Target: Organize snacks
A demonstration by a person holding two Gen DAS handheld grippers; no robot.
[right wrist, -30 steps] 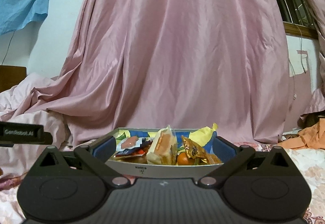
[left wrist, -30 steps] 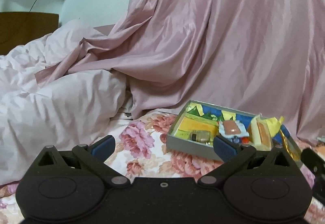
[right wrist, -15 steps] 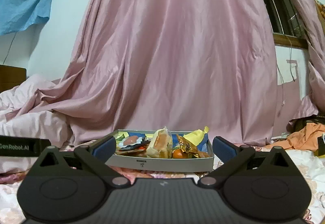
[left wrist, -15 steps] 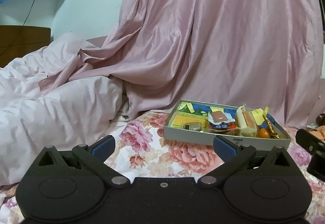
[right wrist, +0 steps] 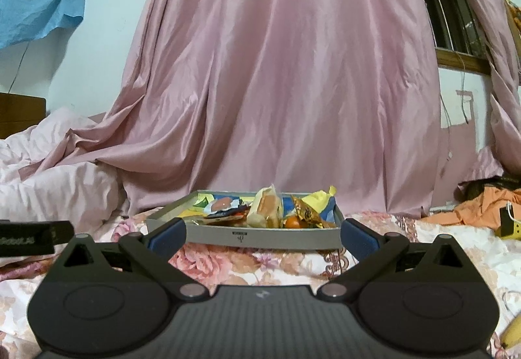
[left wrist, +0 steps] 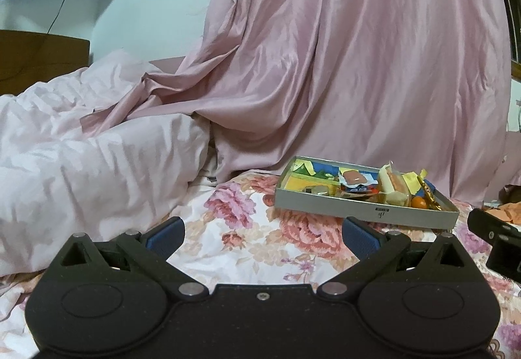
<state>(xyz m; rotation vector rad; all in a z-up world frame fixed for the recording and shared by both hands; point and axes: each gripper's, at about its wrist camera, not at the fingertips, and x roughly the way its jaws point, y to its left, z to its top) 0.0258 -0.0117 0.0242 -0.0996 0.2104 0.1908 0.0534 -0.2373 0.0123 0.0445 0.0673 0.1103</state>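
A shallow grey box [left wrist: 358,214] [right wrist: 260,237] lies on the floral bedsheet, filled with wrapped snacks: a clear-wrapped bun [right wrist: 265,209], a small orange [right wrist: 293,222], a gold wrapper [right wrist: 307,212] and a red-and-blue packet [left wrist: 353,178]. My left gripper [left wrist: 263,233] stands open over bare sheet, short of the box and to its left. My right gripper [right wrist: 263,233] is open too, straight in front of the box and a little back from its near wall. Nothing sits between either pair of fingers.
A pink curtain [right wrist: 276,82] hangs right behind the box. A rumpled pale duvet [left wrist: 81,157] rises on the left. Orange cloth [right wrist: 472,209] and a yellow item [right wrist: 508,225] lie at the right. A banana tip [right wrist: 513,341] shows at the lower right corner.
Both grippers have drawn back from the box, which now looks smaller and farther off. The jaws have stayed open and the snacks have not shifted.
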